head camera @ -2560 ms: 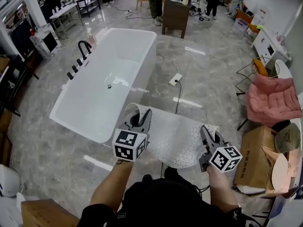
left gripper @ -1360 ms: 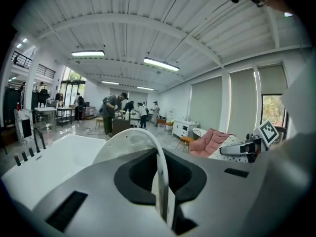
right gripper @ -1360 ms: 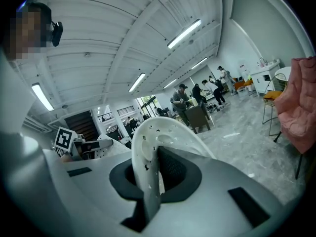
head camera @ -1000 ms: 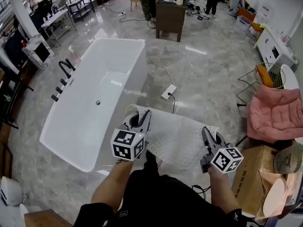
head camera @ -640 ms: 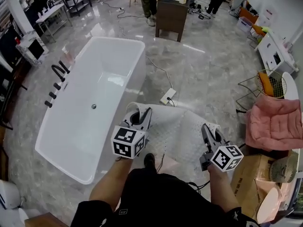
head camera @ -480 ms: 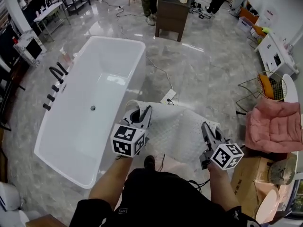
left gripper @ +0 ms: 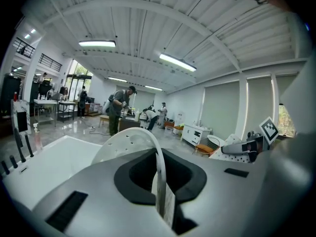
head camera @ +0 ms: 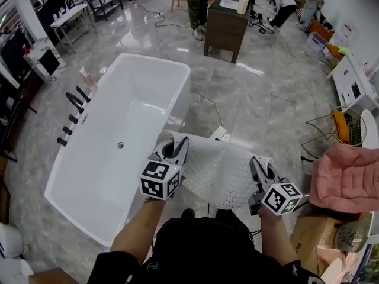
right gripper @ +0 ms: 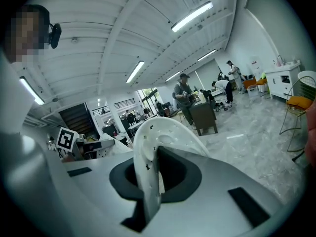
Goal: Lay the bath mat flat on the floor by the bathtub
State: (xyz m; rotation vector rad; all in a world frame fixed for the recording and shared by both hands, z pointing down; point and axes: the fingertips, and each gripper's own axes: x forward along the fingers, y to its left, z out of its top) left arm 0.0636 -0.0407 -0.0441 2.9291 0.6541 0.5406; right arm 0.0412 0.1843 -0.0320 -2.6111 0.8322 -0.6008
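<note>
A white perforated bath mat (head camera: 218, 169) hangs in the air, stretched between my two grippers above the grey floor. My left gripper (head camera: 176, 148) is shut on the mat's left corner, which curls up over its jaws as a white flap (left gripper: 129, 144). My right gripper (head camera: 260, 166) is shut on the right corner (right gripper: 153, 147). The white bathtub (head camera: 118, 141) lies to the left of the mat, its near rim just beside my left gripper. Black tap fittings (head camera: 74, 108) line the tub's left side.
A white power strip (head camera: 220, 135) with a black cable lies on the floor past the mat. A dark wooden cabinet (head camera: 226, 23) and people stand at the back. At right are a pink cushion (head camera: 346, 176), a wire basket (head camera: 340, 126) and cardboard boxes (head camera: 314, 247).
Both grippers have carried the mat along beside the tub; the tub and the power strip have shifted in the head view. The grip on both corners is unchanged.
</note>
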